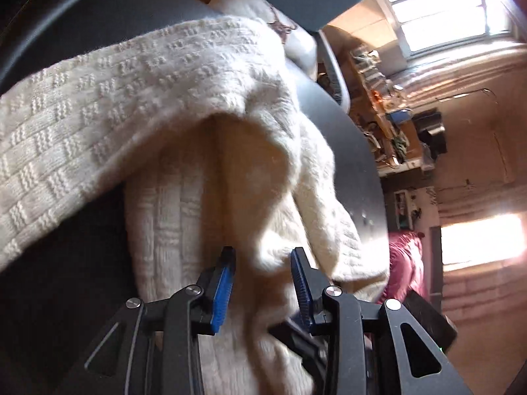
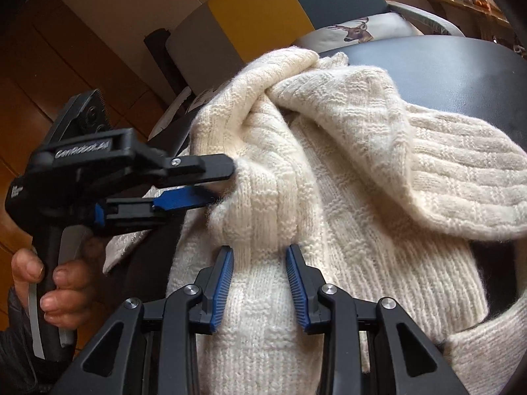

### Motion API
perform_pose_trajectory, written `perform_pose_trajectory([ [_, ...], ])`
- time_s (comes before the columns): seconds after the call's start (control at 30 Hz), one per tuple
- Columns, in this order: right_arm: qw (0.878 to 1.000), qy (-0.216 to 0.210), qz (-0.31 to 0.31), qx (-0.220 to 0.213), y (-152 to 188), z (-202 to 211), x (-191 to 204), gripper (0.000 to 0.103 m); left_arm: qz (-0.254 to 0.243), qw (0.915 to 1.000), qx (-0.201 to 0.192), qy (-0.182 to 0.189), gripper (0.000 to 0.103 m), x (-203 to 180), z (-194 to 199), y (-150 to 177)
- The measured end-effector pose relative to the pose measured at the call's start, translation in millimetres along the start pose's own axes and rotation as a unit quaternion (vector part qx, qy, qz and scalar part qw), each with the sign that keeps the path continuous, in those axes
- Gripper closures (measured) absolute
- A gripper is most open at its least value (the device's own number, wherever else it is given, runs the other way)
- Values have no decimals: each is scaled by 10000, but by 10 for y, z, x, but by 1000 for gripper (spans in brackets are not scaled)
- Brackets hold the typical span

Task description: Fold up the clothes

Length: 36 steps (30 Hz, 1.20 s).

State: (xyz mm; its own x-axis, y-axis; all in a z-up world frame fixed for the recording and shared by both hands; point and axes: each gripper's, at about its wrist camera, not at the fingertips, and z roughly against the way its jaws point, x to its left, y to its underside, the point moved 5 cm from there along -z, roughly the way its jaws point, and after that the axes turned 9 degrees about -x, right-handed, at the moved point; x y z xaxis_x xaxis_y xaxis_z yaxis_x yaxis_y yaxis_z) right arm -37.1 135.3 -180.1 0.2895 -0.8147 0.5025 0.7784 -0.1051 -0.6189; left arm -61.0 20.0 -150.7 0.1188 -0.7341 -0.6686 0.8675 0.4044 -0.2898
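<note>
A cream knitted sweater (image 2: 346, 171) lies bunched on a dark round surface (image 2: 461, 75). The right hand-held gripper (image 2: 259, 256) has its blue-padded jaws pinched on a thick fold near the sweater's ribbed hem. The left hand-held gripper (image 2: 217, 181), held in a person's hand (image 2: 52, 283) and printed "GenRobot.AI", is clamped on the sweater's edge; its own camera shows bunched knit between its jaws.
</note>
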Motion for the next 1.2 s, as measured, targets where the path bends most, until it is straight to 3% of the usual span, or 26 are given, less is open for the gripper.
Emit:
perform_pose_trajectory([
  [0.03, 10000, -19, 29, -16, 9, 2, 4, 70, 2, 10000, -1, -70, 70, 9, -28, -12],
  [0.1, 10000, -85, 29, 5, 8, 31, -12, 70, -15, 9998, -27, -196, 88, 61, -64, -61],
  [0.17, 9996, -219, -144, 67, -34, 107, -57, 70, -19, 9994, -168, -307, 90, 109, -44, -86],
  [0.27, 9978, -295, -387, -442, -173, 323, -155, 70, 68, 9986, -332, -412, 92, 243, 53, -116],
  [0.3, 9974, -180, -450, -527, -201, 362, -221, 70, 92, 9982, -388, -437, 92, 295, 93, -122],
  [0.43, 9970, 766, 24, 102, -72, 202, -419, 70, 218, 9977, -475, -437, 92, 499, 252, -158],
  [0.57, 9914, 1095, 691, 200, -7, 147, -322, 72, 142, 9960, -623, -623, 94, 672, 422, -226],
  [0.63, 9854, 1320, 1045, 251, 19, 118, -256, 72, 123, 9942, -718, -787, 100, 787, 511, -261],
  [0.73, 9803, 1499, 1270, 207, 54, 110, -203, 72, 185, 9905, -825, -1086, 101, 1053, 702, -288],
  [0.87, 9843, 1388, 1084, 94, 97, 168, -252, 72, 311, 9816, -1235, -1426, 101, 1416, 1194, -298],
  [0.97, 9851, 1351, 1062, 32, 88, 124, -265, 71, 302, 9667, -1596, -1980, 101, 1783, 1789, -257],
  [1.1, 9858, 1307, 1053, -51, 107, 121, -249, 70, 651, 9443, -1845, -2648, 98, 2370, 2427, -109],
  [1.13, 9863, 1290, 1030, -74, 101, 117, -258, 70, 792, 9423, -1850, -2676, 95, 2474, 2506, -67],
  [1.2, 9871, 1254, 986, -120, 90, 109, -276, 70, 1104, 9472, -1720, -2469, 89, 2611, 2539, 41],
])
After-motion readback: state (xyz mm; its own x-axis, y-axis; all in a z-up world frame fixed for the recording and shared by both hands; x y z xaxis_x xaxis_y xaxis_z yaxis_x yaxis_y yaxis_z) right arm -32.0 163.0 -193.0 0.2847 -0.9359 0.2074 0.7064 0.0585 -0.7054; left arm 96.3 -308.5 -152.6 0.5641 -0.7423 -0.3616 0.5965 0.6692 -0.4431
